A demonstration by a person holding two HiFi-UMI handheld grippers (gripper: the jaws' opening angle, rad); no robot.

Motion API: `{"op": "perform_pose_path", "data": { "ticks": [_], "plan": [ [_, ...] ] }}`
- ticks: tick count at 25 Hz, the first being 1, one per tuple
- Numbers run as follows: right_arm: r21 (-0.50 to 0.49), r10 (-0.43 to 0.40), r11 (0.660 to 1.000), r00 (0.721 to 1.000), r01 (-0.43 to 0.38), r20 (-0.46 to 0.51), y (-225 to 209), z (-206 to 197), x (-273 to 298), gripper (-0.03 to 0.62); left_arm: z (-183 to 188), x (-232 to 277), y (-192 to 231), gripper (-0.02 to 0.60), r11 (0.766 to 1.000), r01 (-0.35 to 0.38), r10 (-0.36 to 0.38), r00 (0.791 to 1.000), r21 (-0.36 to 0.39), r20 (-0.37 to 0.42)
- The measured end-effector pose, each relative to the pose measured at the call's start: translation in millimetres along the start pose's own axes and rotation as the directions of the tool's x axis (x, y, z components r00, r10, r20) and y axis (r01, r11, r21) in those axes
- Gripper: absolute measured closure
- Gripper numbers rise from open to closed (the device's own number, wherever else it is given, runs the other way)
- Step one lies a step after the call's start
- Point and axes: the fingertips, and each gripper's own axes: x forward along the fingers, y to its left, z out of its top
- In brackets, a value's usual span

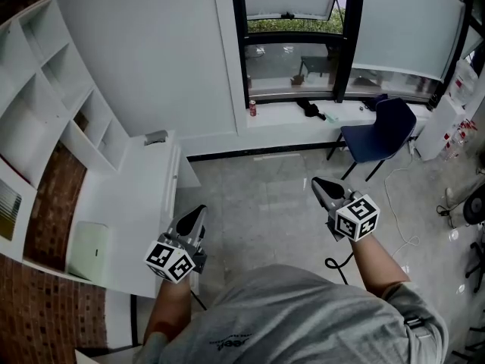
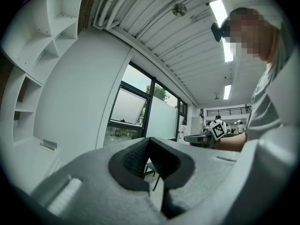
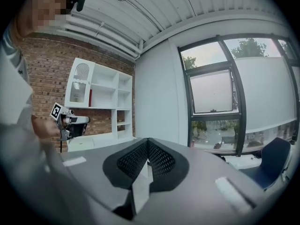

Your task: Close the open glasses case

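Left gripper [image 1: 198,212]: clenched and holding nothing. Its own view shows the dark pads [image 2: 133,158] meeting at the tip, with only open room beyond them.
Right gripper [image 1: 318,183]: likewise clamped shut and empty. The meshed pads [image 3: 161,161] touch at the tip in its own view.
Glasses case [image 1: 156,136]: the small grey thing at the far end of the white desk [image 1: 144,196], ahead and to the left of the left gripper and well apart from it. The left gripper view shows it low at the left [image 2: 48,145]. Whether its lid stands open I cannot tell.
Only in the head view: the desk top just left of the left gripper, a pale flat pad [image 1: 87,250] on its near end, and a red can [image 1: 253,108] on the sill far ahead, between the two grippers.
Only in the left gripper view: the ceiling lights [image 2: 225,27] overhead and the right gripper [image 2: 202,137] off to its right, held level.
Only in the right gripper view: the front of the shelf unit [image 3: 101,102] against the brick wall [image 3: 47,69], with the left gripper [image 3: 79,120] off to its left.
Blue chair [image 1: 379,131]: ahead and right of the right gripper, near the window [image 1: 295,44]. It also shows in the right gripper view [image 3: 274,161].
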Motion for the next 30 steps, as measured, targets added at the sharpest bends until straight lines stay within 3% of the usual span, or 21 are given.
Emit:
{"op": "perform_pose_path", "data": {
  "ticks": [7,13,20,30],
  "plan": [
    [-0.012,0.029,1.0,1.0,-0.029,0.009,-35.5,0.1,-13.3,0.585,-8.0,36.5,-29.4,0.584,1.0,0.005,-0.005,1.0,0.001,-0.005],
    [0.006,0.046,0.999,0.999,-0.046,-0.004,-44.6,-7.6,18.1,0.585,-13.0,47.9,-7.3,0.584,1.0,0.0,-0.001,1.0,-0.005,-0.027],
    [-0.007,0.021,1.0,1.0,-0.021,-0.014,-45.4,-2.2,112.2,0.585,-12.2,75.7,85.5,0.584,0.998,0.05,-0.051,0.999,-0.023,-0.016],
    [-0.004,-0.076,0.997,0.997,0.076,0.014,-56.2,47.6,284.6,0.585,31.5,141.1,259.1,0.584,0.984,0.177,-0.178,0.984,-0.019,-0.024]
  ]
}}
